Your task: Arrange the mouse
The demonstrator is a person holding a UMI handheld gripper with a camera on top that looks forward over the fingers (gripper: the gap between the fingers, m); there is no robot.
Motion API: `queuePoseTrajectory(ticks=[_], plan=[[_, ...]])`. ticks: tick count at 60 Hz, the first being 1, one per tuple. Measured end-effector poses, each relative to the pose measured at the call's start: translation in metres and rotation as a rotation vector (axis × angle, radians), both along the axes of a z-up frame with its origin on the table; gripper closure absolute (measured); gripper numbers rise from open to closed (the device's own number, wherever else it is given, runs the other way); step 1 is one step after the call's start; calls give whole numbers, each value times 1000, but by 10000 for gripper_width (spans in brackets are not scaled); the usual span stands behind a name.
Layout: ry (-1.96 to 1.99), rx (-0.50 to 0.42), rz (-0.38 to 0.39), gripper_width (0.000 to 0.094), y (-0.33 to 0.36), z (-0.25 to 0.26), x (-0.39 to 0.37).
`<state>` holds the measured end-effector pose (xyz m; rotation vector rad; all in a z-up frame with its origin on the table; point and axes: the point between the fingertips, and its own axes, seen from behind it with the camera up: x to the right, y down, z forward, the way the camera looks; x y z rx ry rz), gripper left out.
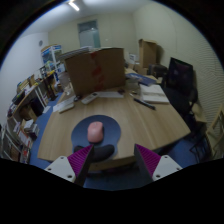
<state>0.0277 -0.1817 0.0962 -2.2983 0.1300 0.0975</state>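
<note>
Spread apart, the gripper [104,163] is showing its two purple pads [148,160] with a clear gap between them and nothing held, so it is hovering open above the near edge of a wooden table [150,125].

Seen from the gripper camera, the mouse [95,131], a small pinkish rounded shape, is sitting on a round dark blue mouse pad [112,128], roughly at the pad's centre. From the gripper it is lying at about 12 o'clock, just ahead of the fingertips and a touch toward the left finger, not between them. Sitting on the pad probably means it is waiting at its pick-up spot or already resting where it belongs; which one cannot be told. The open fingers are suggesting an approach or a pause, since the gap looks wide enough to straddle the mouse's body.

Farther across the table, at about 12 o'clock beyond the pad, a large cardboard box [95,68] is standing upright, well apart from the mouse. Papers [150,95] are lying flat at about 1 o'clock. A dark office chair [181,80] is standing at about 2 o'clock beside the table's far side. Shelves [30,100] with clutter are lining the wall at about 10 o'clock. None of these is crowding the mouse, so a straight forward-and-down reach looks unobstructed.
</note>
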Motion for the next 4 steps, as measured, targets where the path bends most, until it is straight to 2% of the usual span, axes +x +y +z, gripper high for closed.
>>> queuePoseTrajectory(ticks=[4], plan=[[4,-22,-42,121,-32,3,28]])
